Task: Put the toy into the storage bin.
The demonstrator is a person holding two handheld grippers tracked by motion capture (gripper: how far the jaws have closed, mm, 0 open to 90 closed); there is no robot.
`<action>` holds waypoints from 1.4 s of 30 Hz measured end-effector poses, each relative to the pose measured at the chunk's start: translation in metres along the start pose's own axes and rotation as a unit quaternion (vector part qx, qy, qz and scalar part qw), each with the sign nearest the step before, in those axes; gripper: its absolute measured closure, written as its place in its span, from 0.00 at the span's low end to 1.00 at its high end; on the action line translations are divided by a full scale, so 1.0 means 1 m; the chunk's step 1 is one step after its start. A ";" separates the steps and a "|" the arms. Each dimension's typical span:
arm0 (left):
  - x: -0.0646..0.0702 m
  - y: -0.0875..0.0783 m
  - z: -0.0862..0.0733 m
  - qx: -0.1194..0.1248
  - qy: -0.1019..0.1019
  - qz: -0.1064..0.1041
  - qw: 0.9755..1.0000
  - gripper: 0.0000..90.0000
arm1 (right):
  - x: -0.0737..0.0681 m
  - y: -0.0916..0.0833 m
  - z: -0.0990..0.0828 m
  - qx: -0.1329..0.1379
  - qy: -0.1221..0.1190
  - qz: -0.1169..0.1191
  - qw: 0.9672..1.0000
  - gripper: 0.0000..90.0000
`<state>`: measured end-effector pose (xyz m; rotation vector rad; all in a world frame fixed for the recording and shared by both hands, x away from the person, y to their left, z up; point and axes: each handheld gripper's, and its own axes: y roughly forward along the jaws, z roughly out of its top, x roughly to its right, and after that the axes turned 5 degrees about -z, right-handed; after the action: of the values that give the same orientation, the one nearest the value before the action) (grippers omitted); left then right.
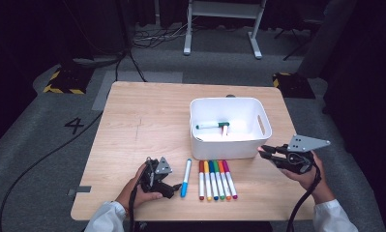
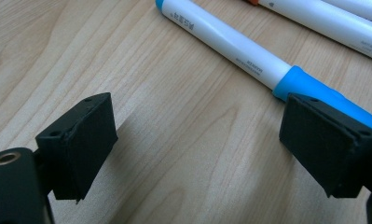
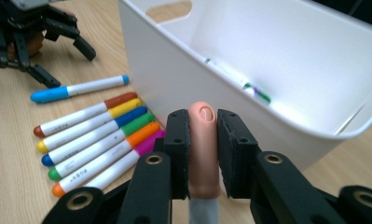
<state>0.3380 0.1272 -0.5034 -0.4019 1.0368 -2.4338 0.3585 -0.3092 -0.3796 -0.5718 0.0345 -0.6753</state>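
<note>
Gripping a peach-capped marker (image 3: 203,140) by its cap end, the right gripper (image 3: 202,135) has its fingers (image 3: 177,149) pinched tight on it, just this side of the white bin (image 1: 229,149), near the bin's front right corner. I'd call that marker light, stiff and smooth, a round plastic barrel that can roll or twist between flat pads; a hold nearer the middle of the barrel would steady it better than the cap end.

Over on the near left, the left gripper (image 1: 157,178) rests low on the surface (image 1: 142,116), fingers (image 2: 81,140) spread wide with nothing between them. The light-blue marker (image 2: 249,51) lies just beside it, its cap close against one pad; I can't tell if they touch.

Next along, six markers (image 1: 217,180) lie side by side in a tidy row: brown, yellow, blue, green, orange, magenta, touching or nearly so. Little room there for fingers to slip between neighbours, so the outer ones look easiest to take.

Beyond the row stands the bin, its front wall close behind the marker tips. Inside lies a green-capped marker (image 1: 212,125) and another beside it, with plenty of bare floor left. The rim is the edge to clear on the way in. Farther back and to the left the surface is open wood, good swinging room.
</note>
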 end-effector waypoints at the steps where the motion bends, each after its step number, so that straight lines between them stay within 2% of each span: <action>1: 0.000 0.000 0.000 0.000 0.000 0.000 1.000 0.12 | 0.002 -0.003 0.006 0.003 -0.006 -0.003 1.000 0.84; 8: 0.000 0.000 0.000 0.000 0.000 0.000 1.000 0.12 | 0.013 -0.011 0.033 0.013 -0.017 -0.010 1.000 0.84; 18: 0.000 0.000 0.000 0.000 0.001 -0.001 1.000 0.12 | 0.027 -0.006 0.080 0.010 -0.040 -0.014 0.999 0.84; 26: -0.001 0.000 0.000 0.000 0.001 -0.003 1.000 0.12 | 0.033 0.027 0.108 0.005 -0.052 0.014 0.999 0.84; 31: -0.001 0.000 0.000 0.000 0.002 -0.003 1.000 0.12 | 0.033 0.053 0.119 -0.015 -0.065 0.022 0.998 0.84; 37: -0.001 0.000 0.000 0.001 0.005 -0.004 1.000 0.12 | 0.033 0.073 0.126 -0.030 -0.071 0.026 0.997 0.84; 42: -0.001 0.000 0.000 0.001 0.003 -0.004 1.000 0.12 | 0.027 0.091 0.125 -0.059 -0.088 0.035 0.994 0.84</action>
<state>0.3387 0.1280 -0.5037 -0.3983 1.0369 -2.4449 0.4592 -0.2068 -0.3165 -0.7390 -0.0702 -0.5552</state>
